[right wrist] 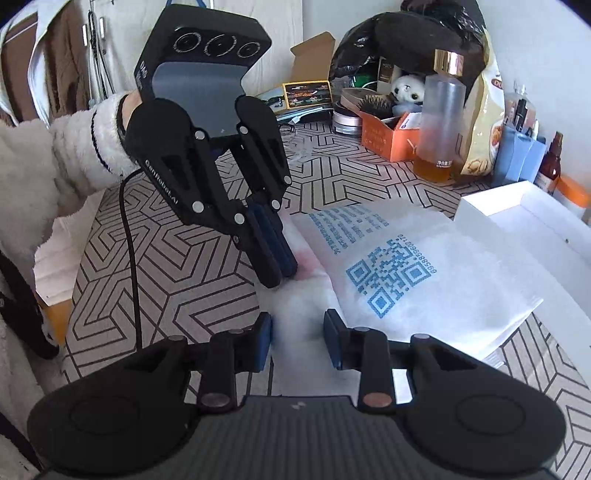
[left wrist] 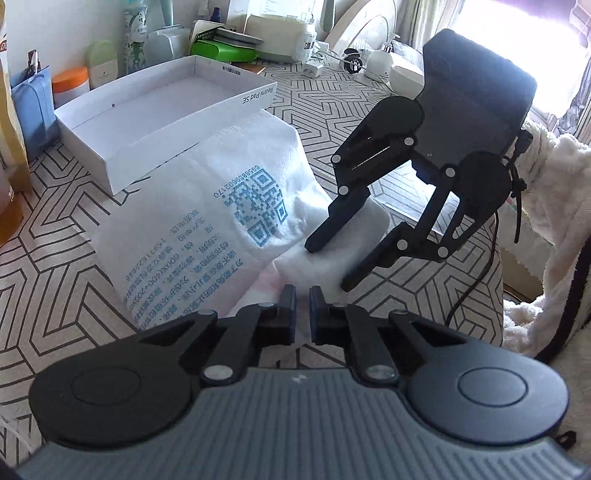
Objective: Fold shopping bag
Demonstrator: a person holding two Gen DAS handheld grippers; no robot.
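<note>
The white shopping bag (left wrist: 207, 206) lies flat on the patterned tabletop (left wrist: 66, 266), its far edge against the white box (left wrist: 155, 110). The left gripper (left wrist: 303, 295) is clenched on the bag's near corner; the right gripper (left wrist: 332, 262), jaws spread, straddles the edge beside it. Judged: keep the pinch firm, edges aligned. The pinched layers and any handles cannot be made out.

A counter (left wrist: 351, 107) in geometric line-patterned cloth stands against a white wall (right wrist: 369, 11); glaring daylight floods through a window (left wrist: 517, 33) with a curtain (left wrist: 424, 18) beside it.
</note>
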